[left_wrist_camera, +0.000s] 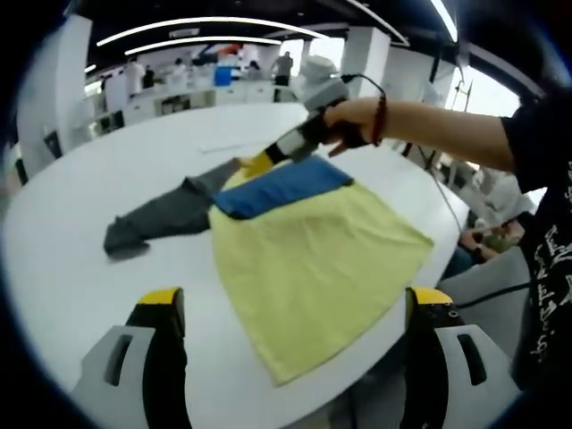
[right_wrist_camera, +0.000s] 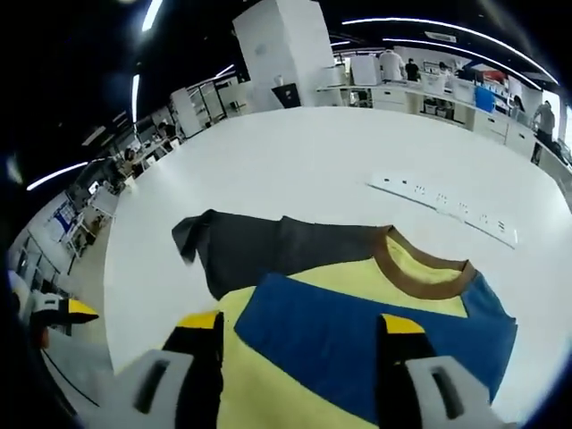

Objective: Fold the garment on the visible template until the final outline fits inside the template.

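A yellow shirt (left_wrist_camera: 313,259) lies flat on the white table (left_wrist_camera: 71,277), with a blue panel (left_wrist_camera: 286,186) across its chest, a brown collar (right_wrist_camera: 420,268) and a dark grey sleeve (left_wrist_camera: 165,216) stretched out to one side. My left gripper (left_wrist_camera: 295,304) is open, hanging above the shirt's near hem with its jaws wide apart. A hand holds my right gripper (left_wrist_camera: 268,159) at the collar end. In the right gripper view the right gripper (right_wrist_camera: 299,326) stands open just over the blue panel (right_wrist_camera: 357,344), with nothing between its jaws.
A flat white strip (right_wrist_camera: 442,207) lies on the table beyond the collar. The table's rounded edge (left_wrist_camera: 420,286) runs close to the shirt's hem. A person's arm (left_wrist_camera: 438,125) reaches in from the right. Desks and people stand far behind.
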Available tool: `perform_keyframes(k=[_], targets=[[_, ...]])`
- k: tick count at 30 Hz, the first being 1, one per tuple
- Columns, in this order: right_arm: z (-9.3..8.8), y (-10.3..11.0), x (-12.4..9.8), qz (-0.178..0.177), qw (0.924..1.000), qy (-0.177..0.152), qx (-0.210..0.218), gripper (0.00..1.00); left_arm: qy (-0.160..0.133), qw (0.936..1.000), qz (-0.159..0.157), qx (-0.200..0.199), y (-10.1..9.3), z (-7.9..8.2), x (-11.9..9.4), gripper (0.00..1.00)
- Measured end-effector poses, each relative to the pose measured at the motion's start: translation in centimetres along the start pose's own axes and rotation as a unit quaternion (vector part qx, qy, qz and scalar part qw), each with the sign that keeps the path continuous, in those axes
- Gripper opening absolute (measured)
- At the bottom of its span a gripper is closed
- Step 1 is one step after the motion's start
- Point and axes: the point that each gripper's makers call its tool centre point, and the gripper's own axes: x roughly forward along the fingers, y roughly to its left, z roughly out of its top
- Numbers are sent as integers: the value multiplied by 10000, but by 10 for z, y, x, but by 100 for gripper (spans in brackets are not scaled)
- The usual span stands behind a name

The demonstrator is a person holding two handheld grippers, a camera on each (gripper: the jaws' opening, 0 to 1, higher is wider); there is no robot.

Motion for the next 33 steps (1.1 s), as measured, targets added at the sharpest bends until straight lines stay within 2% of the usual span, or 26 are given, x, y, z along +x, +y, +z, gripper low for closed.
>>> perform_keyframes(k=[2, 7, 22, 30, 33], targets=[[-6, -5, -9, -81, 10000, -7, 17, 69, -1, 10000, -4, 2, -1, 0, 0, 99], [-18, -34, -22, -366, 9993, 86, 62, 69, -14, 10000, -33, 11, -3, 0, 0, 99], [-46, -102, -63, -996, 9944, 262, 251, 68, -27, 9999, -71, 65, -10, 3, 2, 99], [-70, -130, -75, -1130, 9921, 373, 389, 63, -22, 10000, -41, 84, -8, 4, 1, 99], [-77, -137, -80, -1178, 9911, 420, 465, 56, -48, 9999, -54, 77, -9, 5, 2, 99]])
